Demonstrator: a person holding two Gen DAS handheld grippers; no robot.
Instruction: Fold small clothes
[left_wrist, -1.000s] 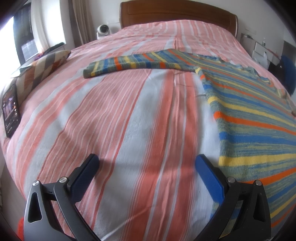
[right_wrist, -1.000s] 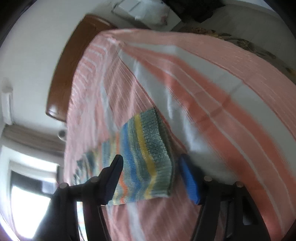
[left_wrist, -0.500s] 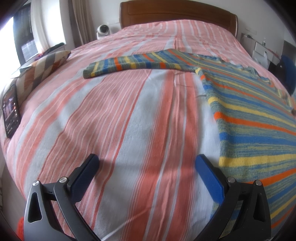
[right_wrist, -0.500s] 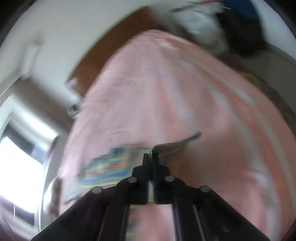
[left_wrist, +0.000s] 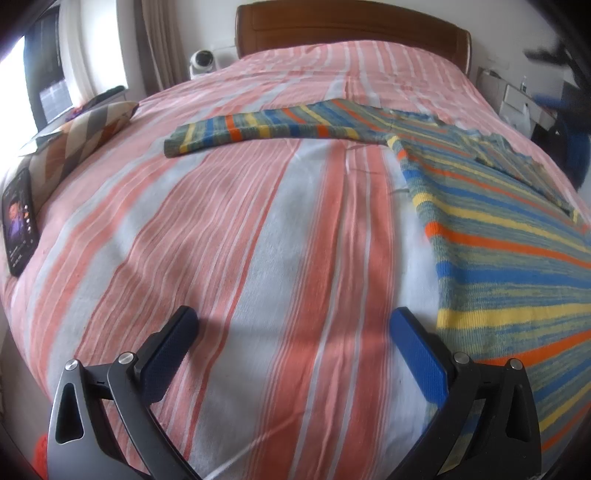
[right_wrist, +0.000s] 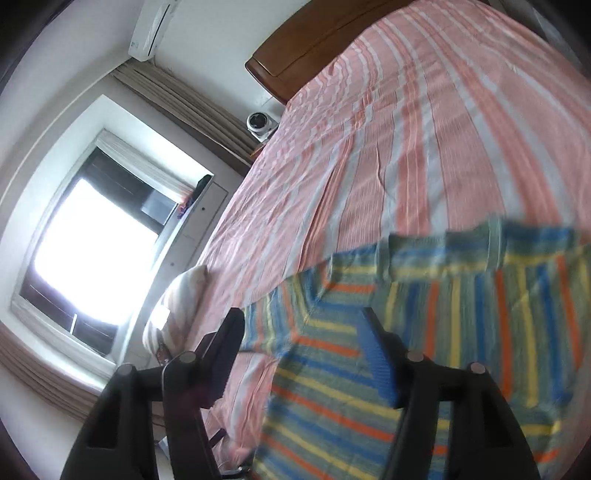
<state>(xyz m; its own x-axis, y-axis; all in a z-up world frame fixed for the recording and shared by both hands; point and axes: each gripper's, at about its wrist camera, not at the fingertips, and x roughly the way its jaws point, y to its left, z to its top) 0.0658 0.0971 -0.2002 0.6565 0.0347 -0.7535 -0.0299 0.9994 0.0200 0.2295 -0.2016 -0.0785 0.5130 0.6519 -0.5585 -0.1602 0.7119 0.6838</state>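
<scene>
Striped bed (left_wrist: 258, 240) carries a striped sweater (left_wrist: 517, 258); its outstretched sleeve (left_wrist: 266, 129) lies ahead of the empty, spread left gripper (left_wrist: 295, 347). Right gripper (right_wrist: 306, 347), probably released, jaws just opening.

Ribbed knit sweater (left_wrist: 498, 258), matt woven cotton bedspread (left_wrist: 258, 240) — glossy wooden headboard (left_wrist: 351, 26)

Left gripper (left_wrist: 293, 325) gapes wide; right gripper (right_wrist: 303, 328) just reopened, empty.

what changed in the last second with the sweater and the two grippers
The right gripper pinched one sleeve end, carried it across onto the sweater body, and its jaws have just been opening, empty. The left gripper stayed open; the other sleeve stayed outstretched.
</scene>
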